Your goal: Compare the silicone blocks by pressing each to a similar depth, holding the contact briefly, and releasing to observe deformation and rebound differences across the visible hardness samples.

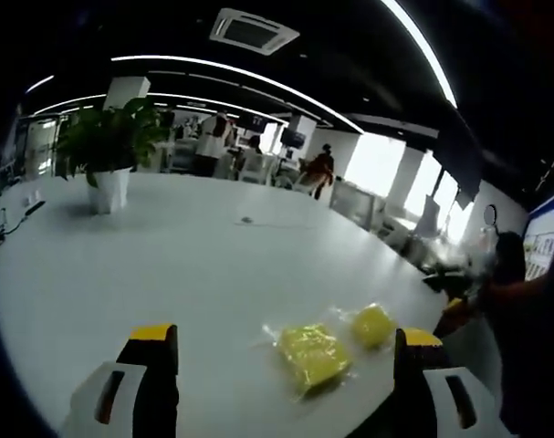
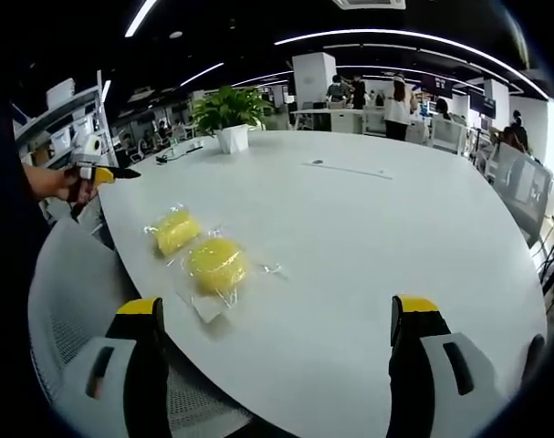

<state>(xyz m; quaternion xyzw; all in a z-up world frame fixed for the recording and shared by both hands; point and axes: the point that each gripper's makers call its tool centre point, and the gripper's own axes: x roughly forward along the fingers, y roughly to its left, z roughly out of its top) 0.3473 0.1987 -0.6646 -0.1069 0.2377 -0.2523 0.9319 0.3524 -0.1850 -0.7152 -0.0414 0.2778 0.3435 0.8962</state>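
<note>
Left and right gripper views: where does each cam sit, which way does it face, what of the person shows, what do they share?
Left gripper view: rides the left gripper, looking across the white table at two bagged yellow blocks, the nearer one between its open jaws; potted plant beyond.
Right gripper view: rides the right gripper, facing the same table from the opposite side of the blocks; jaws open; a hand at left.
Shared: table, both blocks, plant.
</note>
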